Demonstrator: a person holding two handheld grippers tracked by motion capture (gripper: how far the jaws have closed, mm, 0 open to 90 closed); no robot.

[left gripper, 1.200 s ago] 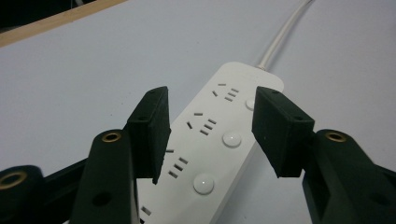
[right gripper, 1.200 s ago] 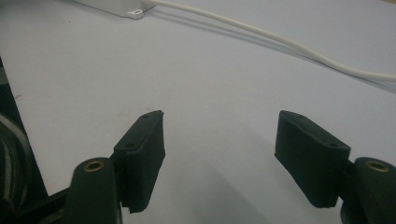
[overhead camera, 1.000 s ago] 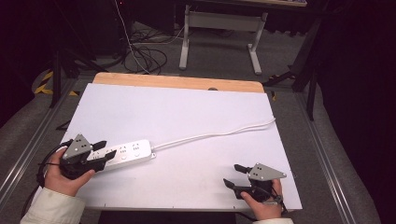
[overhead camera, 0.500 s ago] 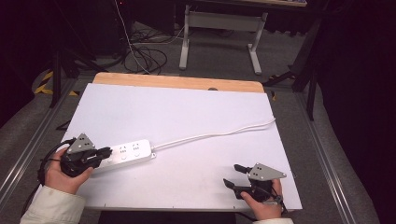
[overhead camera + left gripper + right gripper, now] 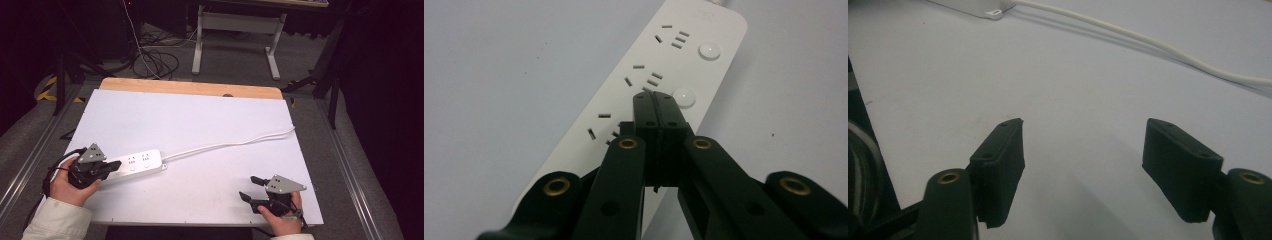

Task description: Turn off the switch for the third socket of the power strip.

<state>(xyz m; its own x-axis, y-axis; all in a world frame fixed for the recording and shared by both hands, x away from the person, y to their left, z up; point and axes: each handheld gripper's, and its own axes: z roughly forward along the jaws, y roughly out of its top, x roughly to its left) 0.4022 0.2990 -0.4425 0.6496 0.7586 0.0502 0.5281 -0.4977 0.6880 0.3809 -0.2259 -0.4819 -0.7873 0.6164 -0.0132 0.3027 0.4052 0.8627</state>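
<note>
where the white tabletop [image 5: 200, 125] spreads widest, a white power strip [image 5: 137, 164] lies flat near its front left, long axis running left to right and tilted slightly, cord end pointing right. its cord [image 5: 235, 144] trails right toward the far edge. the left tool [image 5: 655, 102] has its jaws pressed together, tips over the strip's middle sockets beside a round button [image 5: 684, 97], gripping nothing. the right tool [image 5: 1083, 150] rests at the front right, jaws wide apart, empty, well apart from the strip.
</note>
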